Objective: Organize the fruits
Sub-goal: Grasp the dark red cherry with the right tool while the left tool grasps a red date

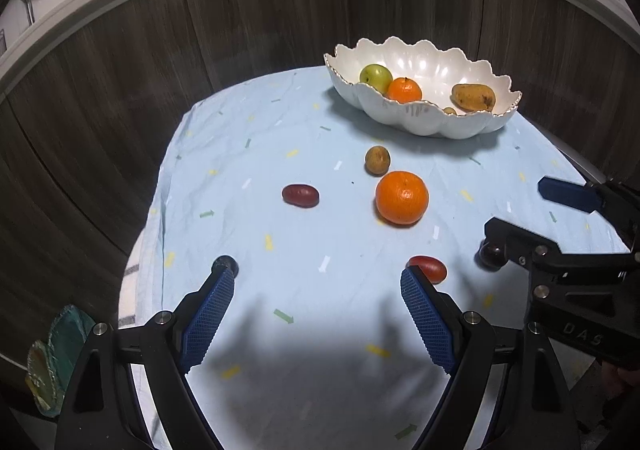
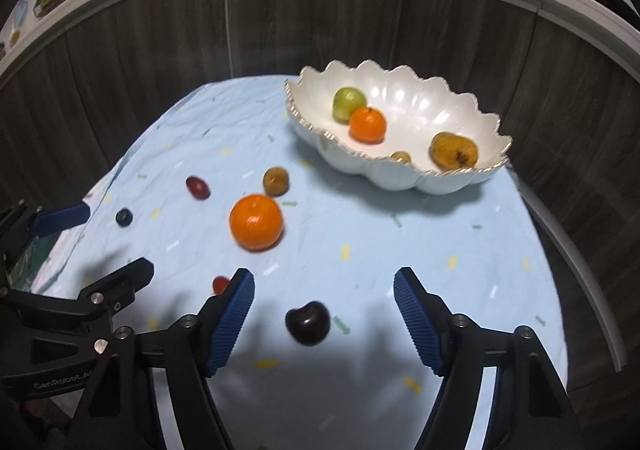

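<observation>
A white scalloped bowl (image 1: 424,122) (image 2: 400,174) at the back right holds a green apple (image 1: 375,77), a small orange (image 1: 404,90), a yellow-brown mango (image 1: 473,96) and a small brown fruit (image 2: 400,157). On the blue cloth lie a large orange (image 1: 401,197) (image 2: 256,222), a brown kiwi (image 1: 377,160) (image 2: 275,181), a red oblong fruit (image 1: 300,195) (image 2: 197,187), a second red fruit (image 1: 430,268) (image 2: 220,284), a blueberry (image 1: 226,263) (image 2: 124,217) and a dark cherry (image 2: 308,322) (image 1: 491,255). My left gripper (image 1: 318,282) is open and empty. My right gripper (image 2: 324,286) is open, the cherry just ahead between its fingers.
The light blue cloth (image 1: 280,130) covers the table, with dark wood panels (image 1: 260,22) close behind and a white counter above. A folded cloth (image 1: 52,362) lies off the table's left edge. Each gripper shows at the side of the other's view.
</observation>
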{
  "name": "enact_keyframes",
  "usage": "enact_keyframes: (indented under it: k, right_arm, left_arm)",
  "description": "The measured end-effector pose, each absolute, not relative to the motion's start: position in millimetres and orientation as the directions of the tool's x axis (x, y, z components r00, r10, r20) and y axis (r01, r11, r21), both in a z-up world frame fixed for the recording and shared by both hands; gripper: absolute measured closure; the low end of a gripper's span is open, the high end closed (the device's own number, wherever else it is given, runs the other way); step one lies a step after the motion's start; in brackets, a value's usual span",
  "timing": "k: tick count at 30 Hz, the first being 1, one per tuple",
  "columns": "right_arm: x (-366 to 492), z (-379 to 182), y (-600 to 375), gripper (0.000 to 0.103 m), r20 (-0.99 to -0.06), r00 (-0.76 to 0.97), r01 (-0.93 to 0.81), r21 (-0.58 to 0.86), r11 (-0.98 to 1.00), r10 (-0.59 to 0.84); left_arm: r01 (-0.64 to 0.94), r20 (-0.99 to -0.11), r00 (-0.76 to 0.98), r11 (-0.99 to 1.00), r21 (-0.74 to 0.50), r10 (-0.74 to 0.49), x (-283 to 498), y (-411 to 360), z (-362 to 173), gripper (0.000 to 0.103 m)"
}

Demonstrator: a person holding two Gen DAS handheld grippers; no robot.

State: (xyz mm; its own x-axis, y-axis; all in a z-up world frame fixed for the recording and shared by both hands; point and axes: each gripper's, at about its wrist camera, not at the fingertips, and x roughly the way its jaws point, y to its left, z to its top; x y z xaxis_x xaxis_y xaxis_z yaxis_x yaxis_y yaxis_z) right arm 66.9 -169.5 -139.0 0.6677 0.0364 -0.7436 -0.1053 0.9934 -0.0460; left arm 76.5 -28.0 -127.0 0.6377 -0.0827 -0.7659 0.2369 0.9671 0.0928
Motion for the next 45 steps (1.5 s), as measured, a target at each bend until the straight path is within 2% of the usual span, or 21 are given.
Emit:
enact_keyframes:
  k: [10, 18, 31, 38, 45]
  right_arm:
    - [71, -160, -166, 0.049, -0.786, 0.614, -0.127, -0.018, 0.992, 0.064]
    - [75, -176, -167, 0.072, -0.818, 0.571, -0.128, -0.005, 0.992, 0.069]
    - [74, -162, -188, 0.073, -0.797, 0.601, -0.066, 0.022, 0.998, 0.057]
    - [73, -158, -204, 0.073, -0.789, 0.613, -0.029, 0.032, 0.999, 0.043]
    - [75, -160, -211, 0.073, -0.788, 0.615, -0.009, 0.042, 0.999, 0.039]
  left_arm:
    - [0.254, -0.774, 0.626, 0.964, 0.081, -0.1, 75, -31, -135, 0.017]
    - [0.252, -0.78, 0.618, 0.965, 0.071, -0.104, 78, -31, -140, 0.017]
    - [0.308, -0.781, 0.602, 0.951, 0.037, -0.165, 81, -50, -142, 0.019]
    - [0.36, -0.795, 0.567, 0.933, 0.002, -0.217, 86, -68, -151, 0.024]
    - [0.388, -0.81, 0.532, 0.921, -0.026, -0.246, 93, -78, -163, 0.034]
